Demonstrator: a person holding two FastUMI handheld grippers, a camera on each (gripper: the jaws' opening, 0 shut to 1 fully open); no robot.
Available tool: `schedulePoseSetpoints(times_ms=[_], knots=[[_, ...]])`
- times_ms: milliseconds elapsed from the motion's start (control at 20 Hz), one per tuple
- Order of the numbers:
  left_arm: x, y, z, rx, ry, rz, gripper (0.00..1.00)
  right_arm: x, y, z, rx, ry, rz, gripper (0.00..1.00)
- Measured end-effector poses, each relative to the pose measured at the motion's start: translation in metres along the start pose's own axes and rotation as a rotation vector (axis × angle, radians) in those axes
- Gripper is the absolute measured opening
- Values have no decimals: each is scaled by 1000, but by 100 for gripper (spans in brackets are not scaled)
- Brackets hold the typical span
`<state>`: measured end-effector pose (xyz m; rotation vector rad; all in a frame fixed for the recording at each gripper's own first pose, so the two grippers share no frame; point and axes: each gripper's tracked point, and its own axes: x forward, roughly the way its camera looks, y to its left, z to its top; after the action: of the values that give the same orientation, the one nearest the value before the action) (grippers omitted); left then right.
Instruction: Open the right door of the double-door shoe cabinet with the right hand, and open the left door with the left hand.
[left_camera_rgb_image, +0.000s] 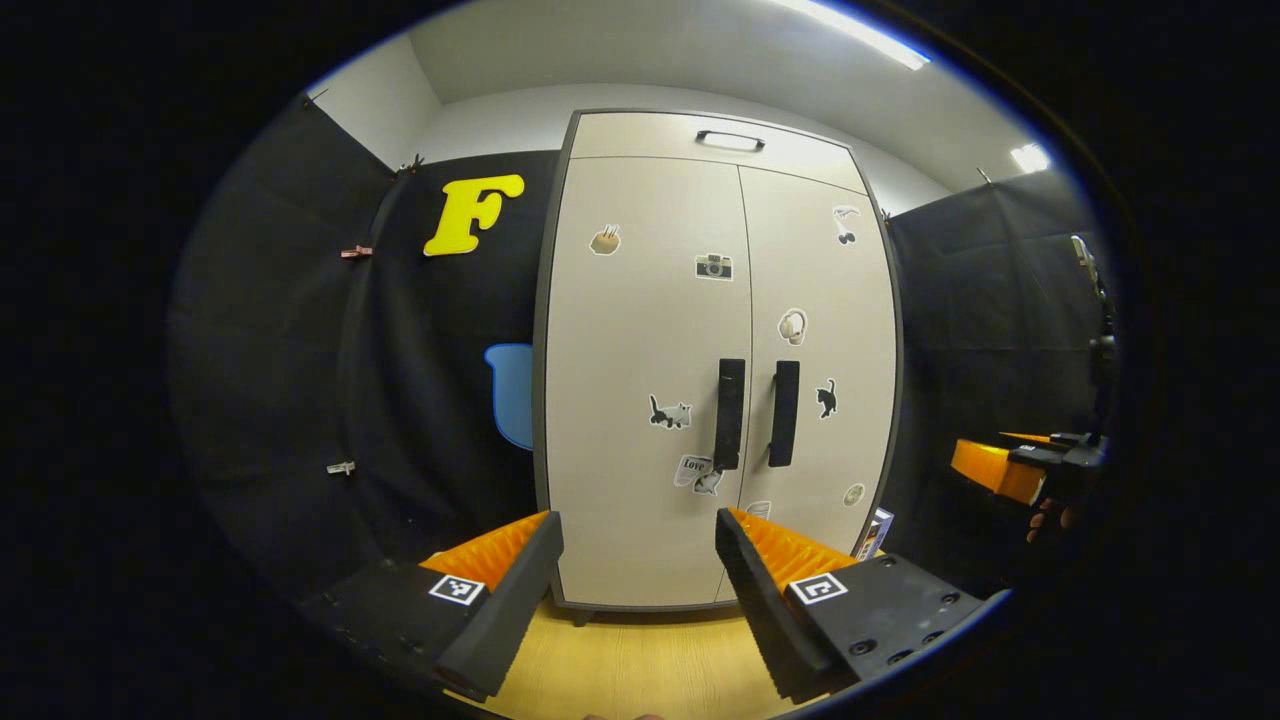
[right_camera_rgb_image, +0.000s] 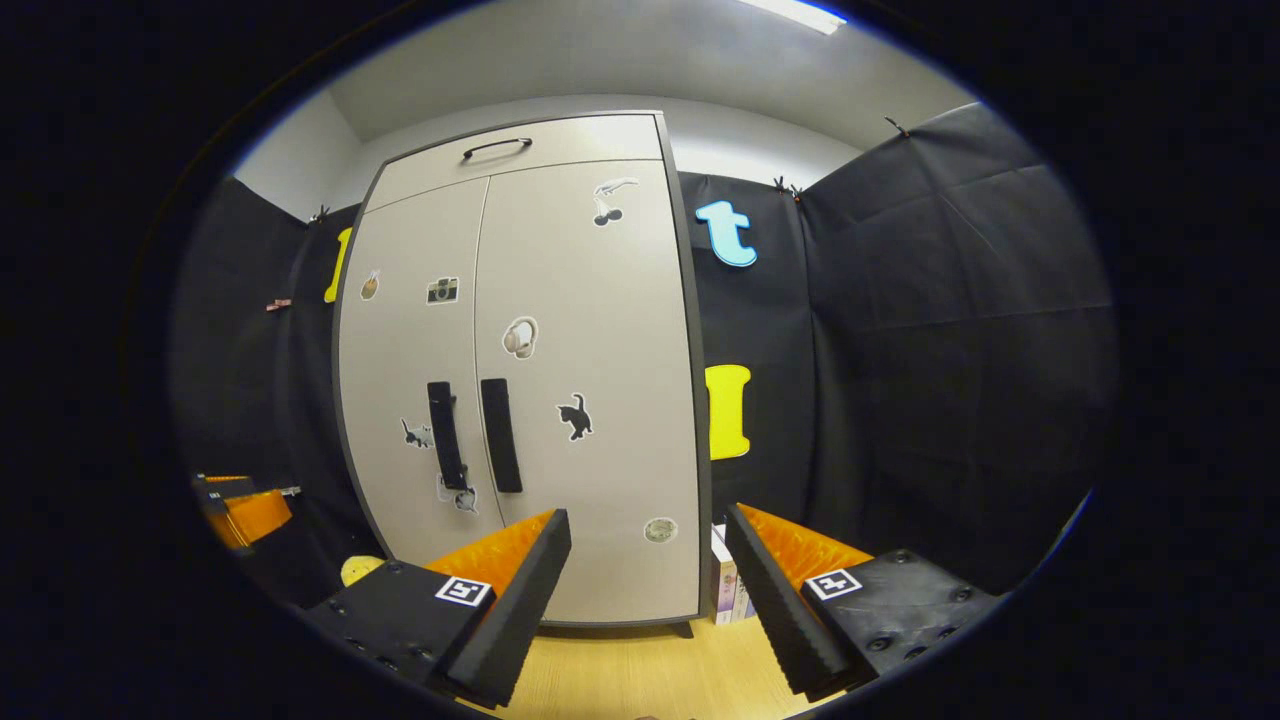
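A tall pale shoe cabinet (left_camera_rgb_image: 715, 350) stands at the centre of the left gripper view, both doors shut. Its two black vertical handles sit side by side at mid-height: the left door handle (left_camera_rgb_image: 729, 413) and the right door handle (left_camera_rgb_image: 784, 413). The left claw (left_camera_rgb_image: 640, 560) spreads wide and empty at the bottom of the frame, well apart from the doors. The right claw (right_camera_rgb_image: 648, 560) is likewise wide and empty at the bottom of the right gripper view, where the cabinet sits left of centre. Neither door is opened yet; this looks like the approach. Next, the right claw likely needs to reach the right door handle and close on it. The right gripper view adds books (right_camera_rgb_image: 728, 585) beside the cabinet's base.
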<state>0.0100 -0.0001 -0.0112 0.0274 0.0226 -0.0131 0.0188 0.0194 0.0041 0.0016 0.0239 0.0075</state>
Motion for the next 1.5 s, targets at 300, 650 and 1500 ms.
schedulePoseSetpoints(times_ms=[300,650,1500], knots=[[-5,16,-18,-34,44,33,95,25,32,28,-29,-21,48,98],[-15,50,-31,-62,65,110,95,80,94,30,-55,34,154,98],[-32,82,-43,-47,88,175,95,193,145,-38,-67,203,109,89]])
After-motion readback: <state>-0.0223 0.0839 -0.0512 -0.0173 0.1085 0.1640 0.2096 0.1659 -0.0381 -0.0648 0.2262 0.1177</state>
